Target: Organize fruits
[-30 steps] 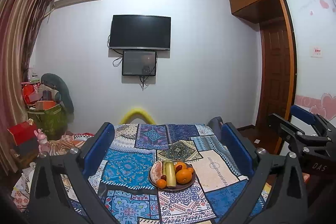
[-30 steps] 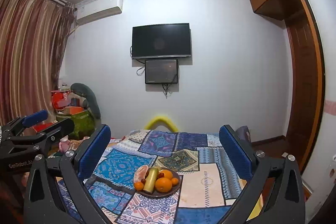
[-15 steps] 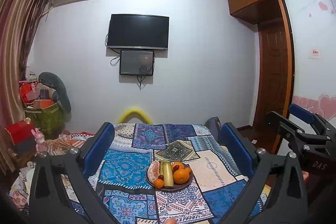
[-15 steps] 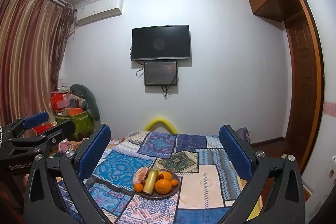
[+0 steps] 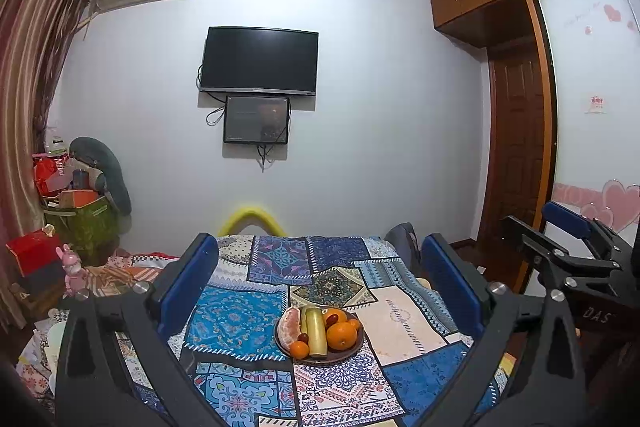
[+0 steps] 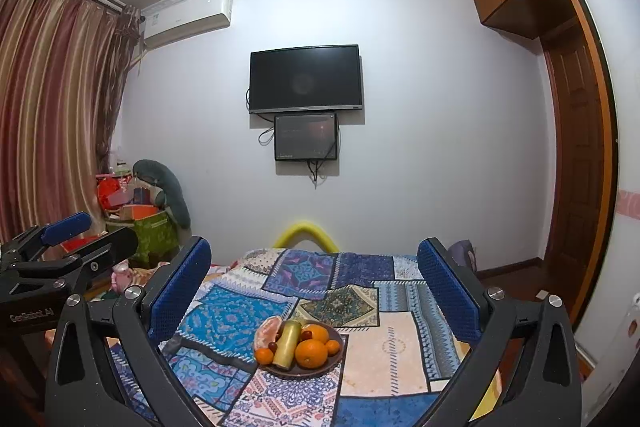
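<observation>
A dark round plate [image 5: 352,349] sits on a patchwork cloth and holds a peeled pomelo piece [image 5: 290,325], a yellow-green cucumber-like fruit [image 5: 316,333], oranges [image 5: 341,335] and small red fruits. The plate also shows in the right wrist view [image 6: 334,359]. My left gripper [image 5: 320,283] is open and empty, raised well back from the plate. My right gripper [image 6: 316,279] is open and empty, also held above and back from it. Each gripper shows at the edge of the other's view.
The patchwork cloth [image 5: 240,323] covers the table. A wall TV [image 5: 260,61] with a smaller screen under it hangs ahead. Boxes and bags [image 5: 76,219] pile at the left by the curtain. A wooden wardrobe and door [image 5: 516,147] stand at the right.
Both grippers stay open. The left view has shifted slightly, so the plate sits a little further left and higher in it. The right view has risen a little.
</observation>
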Demonstrator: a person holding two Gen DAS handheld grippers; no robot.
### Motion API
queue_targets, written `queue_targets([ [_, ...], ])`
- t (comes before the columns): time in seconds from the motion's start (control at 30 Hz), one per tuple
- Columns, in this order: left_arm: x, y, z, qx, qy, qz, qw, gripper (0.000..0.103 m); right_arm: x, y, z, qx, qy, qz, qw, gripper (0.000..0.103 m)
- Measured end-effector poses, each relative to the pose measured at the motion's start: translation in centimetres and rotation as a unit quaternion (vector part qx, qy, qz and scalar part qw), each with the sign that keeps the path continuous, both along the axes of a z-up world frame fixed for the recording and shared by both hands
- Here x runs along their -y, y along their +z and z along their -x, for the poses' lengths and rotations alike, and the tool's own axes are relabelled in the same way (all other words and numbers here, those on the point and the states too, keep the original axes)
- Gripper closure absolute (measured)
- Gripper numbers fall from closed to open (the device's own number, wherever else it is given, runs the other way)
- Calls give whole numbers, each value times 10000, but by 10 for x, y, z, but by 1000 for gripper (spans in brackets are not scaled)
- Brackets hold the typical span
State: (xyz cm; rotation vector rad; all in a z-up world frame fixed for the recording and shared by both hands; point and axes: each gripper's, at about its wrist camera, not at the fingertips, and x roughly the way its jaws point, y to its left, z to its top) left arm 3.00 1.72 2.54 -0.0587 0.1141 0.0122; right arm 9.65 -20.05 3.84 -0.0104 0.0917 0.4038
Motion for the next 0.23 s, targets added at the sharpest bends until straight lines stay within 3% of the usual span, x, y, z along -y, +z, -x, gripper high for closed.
queue_targets([
  [0.23, 1, -3, -5, -76, -50, -43, 9999, 0, 0, -5, -5, -92, 24, -9, 10000, 0],
])
